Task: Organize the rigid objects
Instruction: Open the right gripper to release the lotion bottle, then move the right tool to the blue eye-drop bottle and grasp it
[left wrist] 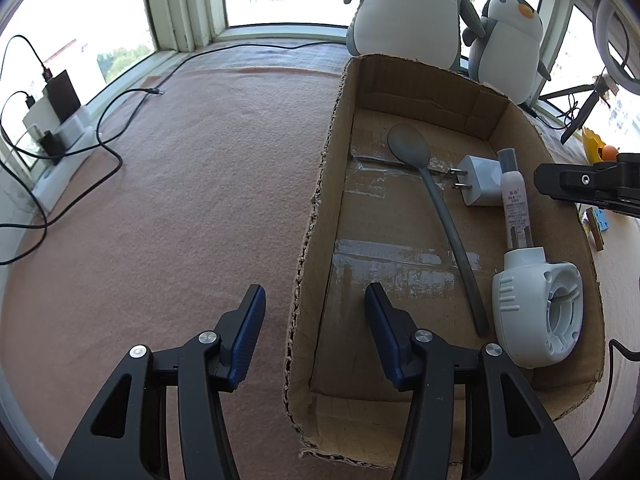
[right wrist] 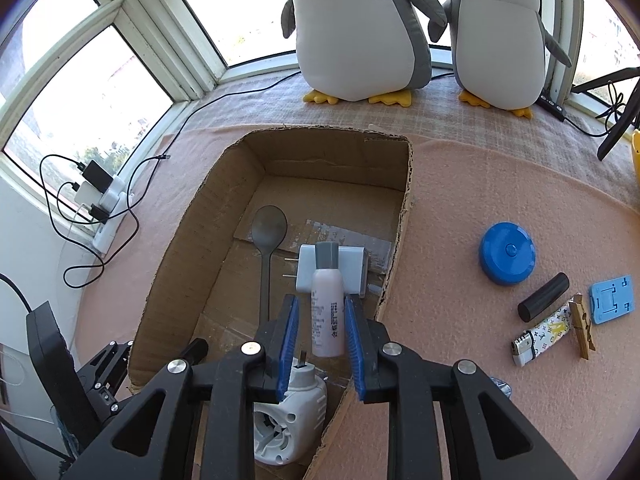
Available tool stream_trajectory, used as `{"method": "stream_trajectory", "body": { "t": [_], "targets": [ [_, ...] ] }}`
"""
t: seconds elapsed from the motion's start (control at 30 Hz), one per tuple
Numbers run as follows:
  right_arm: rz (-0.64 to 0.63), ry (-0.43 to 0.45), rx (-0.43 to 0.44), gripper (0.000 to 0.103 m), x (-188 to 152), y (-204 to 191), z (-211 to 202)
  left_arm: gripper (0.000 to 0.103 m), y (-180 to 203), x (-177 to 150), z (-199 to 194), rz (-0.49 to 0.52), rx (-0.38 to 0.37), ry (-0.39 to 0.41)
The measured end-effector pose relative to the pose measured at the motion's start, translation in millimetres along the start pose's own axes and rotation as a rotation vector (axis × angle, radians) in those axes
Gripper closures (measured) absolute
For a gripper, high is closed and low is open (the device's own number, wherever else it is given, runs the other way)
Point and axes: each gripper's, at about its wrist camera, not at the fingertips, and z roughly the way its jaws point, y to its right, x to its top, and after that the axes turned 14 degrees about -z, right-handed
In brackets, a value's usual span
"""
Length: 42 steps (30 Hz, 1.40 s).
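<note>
Left tongs: jaws apart, empty, straddling the near-left wall of the cardboard box without touching it.

In the box, left to right: grey spoon, white charger, pale bottle, white plastic housing.

Right tongs: jaws slightly apart around the bottle. A gap shows at the left pad; the right pad is too close to call, possibly grazing. The bottle lies in the box with its grey cap propped on the charger. Its long axis runs straight along my fingers, cap away from me.

Still out on the cloth, right of the box: blue round case, black cylinder, lighter, clothespin, blue square piece. All lie right of the right tongs, so that hand is nearer. My guess is the round case comes next.
</note>
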Motion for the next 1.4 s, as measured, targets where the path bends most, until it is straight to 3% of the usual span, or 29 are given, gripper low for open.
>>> {"method": "stream_trajectory", "body": {
  "t": [0.47,0.7,0.83,1.07,1.4],
  "targets": [
    [-0.009,0.031,-0.008,0.076,-1.8,1.0,-14.9,0.052,1.1,0.5,-0.5,0.001,0.001,0.0],
    [0.011,0.055,-0.014,0.076,-13.8,21.4,-34.1,0.052,2.4,1.7,-1.1,0.004,0.002,0.0],
    [0.022,0.062,-0.013,0.069,-27.0,41.5,-47.7,0.052,2.5,1.6,-1.1,0.002,0.002,0.0],
    [-0.015,0.005,0.021,0.066,-51.0,68.0,-55.8,0.052,2.4,1.5,-1.0,0.003,0.002,0.0],
    [-0.244,-0.132,-0.034,0.065,-72.0,63.5,-41.3,0.052,1.8,1.8,-0.5,0.001,0.0,-0.002]
  ]
}}
